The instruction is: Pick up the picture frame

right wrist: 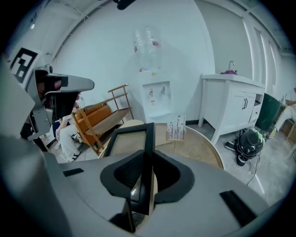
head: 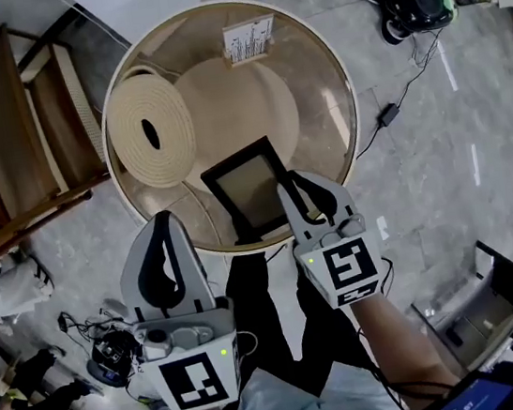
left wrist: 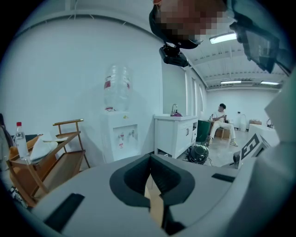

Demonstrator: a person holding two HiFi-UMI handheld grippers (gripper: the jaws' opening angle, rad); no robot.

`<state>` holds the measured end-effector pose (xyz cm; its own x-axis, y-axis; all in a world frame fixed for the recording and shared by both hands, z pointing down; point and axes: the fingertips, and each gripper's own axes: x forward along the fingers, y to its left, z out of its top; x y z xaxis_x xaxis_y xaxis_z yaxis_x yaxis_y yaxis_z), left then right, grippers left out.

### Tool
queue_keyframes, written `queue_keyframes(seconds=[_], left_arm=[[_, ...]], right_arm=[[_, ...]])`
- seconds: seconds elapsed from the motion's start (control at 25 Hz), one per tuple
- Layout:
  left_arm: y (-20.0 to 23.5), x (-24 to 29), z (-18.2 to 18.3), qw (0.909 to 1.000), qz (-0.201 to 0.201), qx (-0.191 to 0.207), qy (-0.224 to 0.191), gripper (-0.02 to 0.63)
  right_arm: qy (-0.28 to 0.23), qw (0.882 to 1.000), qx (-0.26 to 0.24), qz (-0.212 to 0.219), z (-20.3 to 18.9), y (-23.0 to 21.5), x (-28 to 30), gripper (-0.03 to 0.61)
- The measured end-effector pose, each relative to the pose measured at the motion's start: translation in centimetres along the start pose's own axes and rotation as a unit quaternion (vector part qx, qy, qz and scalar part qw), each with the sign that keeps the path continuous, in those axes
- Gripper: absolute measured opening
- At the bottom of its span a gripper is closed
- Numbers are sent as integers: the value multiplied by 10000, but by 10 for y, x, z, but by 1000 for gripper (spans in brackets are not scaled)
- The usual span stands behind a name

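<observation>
Right gripper (head: 304, 193) clamped on frame (head: 247, 191); left gripper (head: 163, 224) idle, lower left of the head view.
We see the frame at lower centre of the head view, over the near edge of the round table (head: 338, 74), with its right border pinched edge-on between the right jaws. We can't tell if it is clear of the tabletop. The left jaws are together with nothing in them. We judge the frame light and stiff, with a smooth, slippery moulding and probably a fragile glazed front. Hold it by the border, never the pane. A one-side pinch may let it swing, so lift slowly.
</observation>
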<state>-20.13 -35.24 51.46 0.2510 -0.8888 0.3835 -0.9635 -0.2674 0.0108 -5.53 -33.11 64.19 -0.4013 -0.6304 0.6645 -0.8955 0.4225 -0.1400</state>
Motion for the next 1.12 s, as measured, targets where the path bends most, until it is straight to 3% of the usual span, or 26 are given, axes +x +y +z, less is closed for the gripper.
queue_keyframes(seconds=[0.48, 0.8, 0.96, 1.12], left_arm=[[-48, -68, 125, 9957, 162, 185, -898, 15], [-78, -135, 213, 9841, 359, 307, -1713, 15], [-99, -162, 245, 9756, 406, 393, -2123, 15], [-130, -190, 262, 9742, 413, 404, -2183, 15]], right_arm=[[-1507, 9863, -673, 55, 145, 4, -123, 80], [-2342, 9670, -1006, -13, 214, 22, -229, 80], [-2935, 9481, -1224, -70, 248, 21, -278, 80], [-3105, 9418, -1285, -77, 255, 17, -334, 80]])
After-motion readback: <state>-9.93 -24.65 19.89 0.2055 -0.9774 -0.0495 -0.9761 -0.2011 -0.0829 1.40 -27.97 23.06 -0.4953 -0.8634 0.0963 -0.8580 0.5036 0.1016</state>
